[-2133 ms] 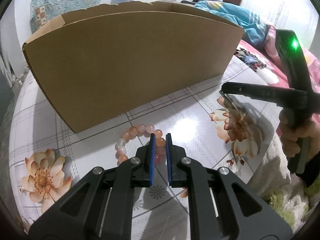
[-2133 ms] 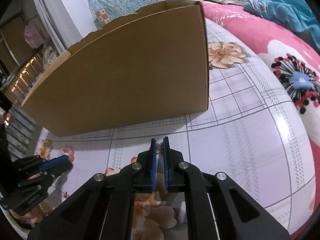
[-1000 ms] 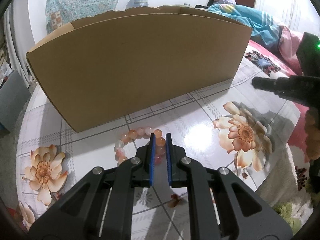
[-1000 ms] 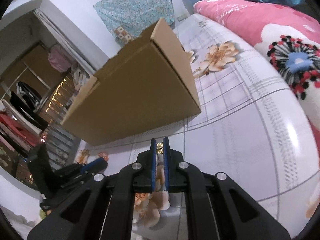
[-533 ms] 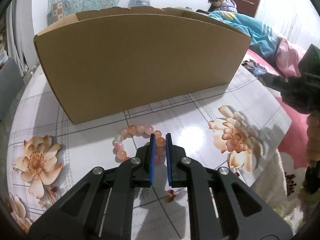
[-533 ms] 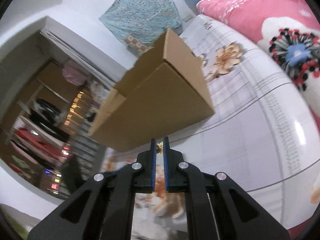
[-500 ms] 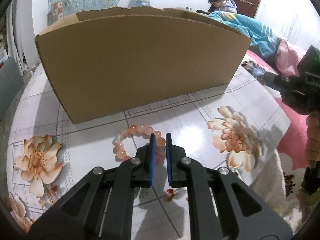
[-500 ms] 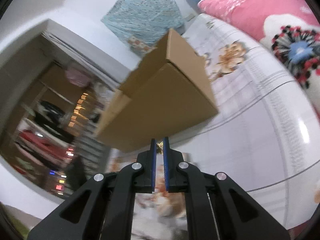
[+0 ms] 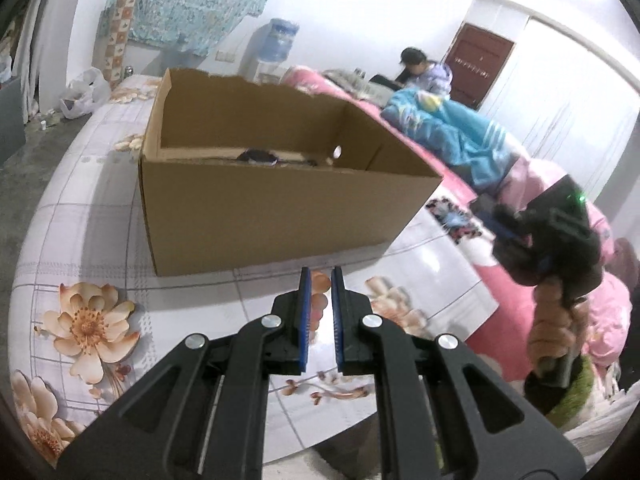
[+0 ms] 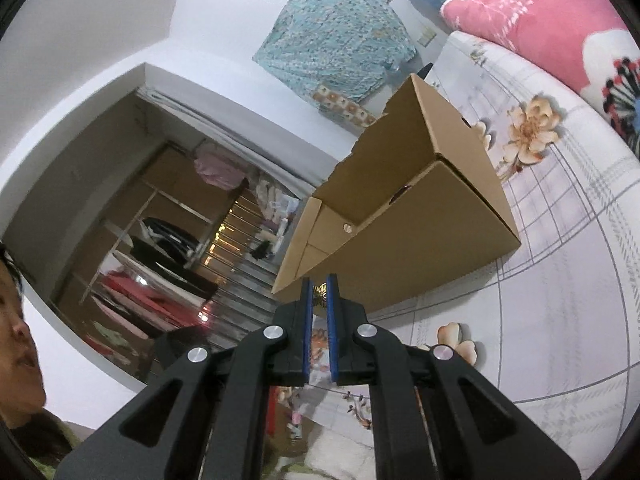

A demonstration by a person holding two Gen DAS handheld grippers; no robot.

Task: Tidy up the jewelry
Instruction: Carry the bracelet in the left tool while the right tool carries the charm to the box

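An open cardboard box [image 9: 280,208] stands on the flower-print table [image 9: 92,240]; it also shows in the right wrist view [image 10: 420,232]. My left gripper [image 9: 318,276] is shut on a pink-orange bead bracelet [image 9: 319,304], held above the table in front of the box. My right gripper [image 10: 319,282] is shut on a small gold ornament [image 10: 319,291], raised near the box's corner. The right gripper also shows at the right of the left wrist view [image 9: 500,224], blurred. Dark items [image 9: 258,156] lie inside the box.
A bed with pink and blue bedding [image 9: 460,136] runs along the table's right side, where a person [image 9: 420,70] sits. A water dispenser [image 9: 278,44] and a patterned cloth [image 9: 180,0] are at the back wall. A wardrobe [image 10: 160,240] shows in the right wrist view.
My left gripper has lifted the bracelet off the table and risen, so the box's inside now shows. My right gripper has risen and tilted with the ornament still held.
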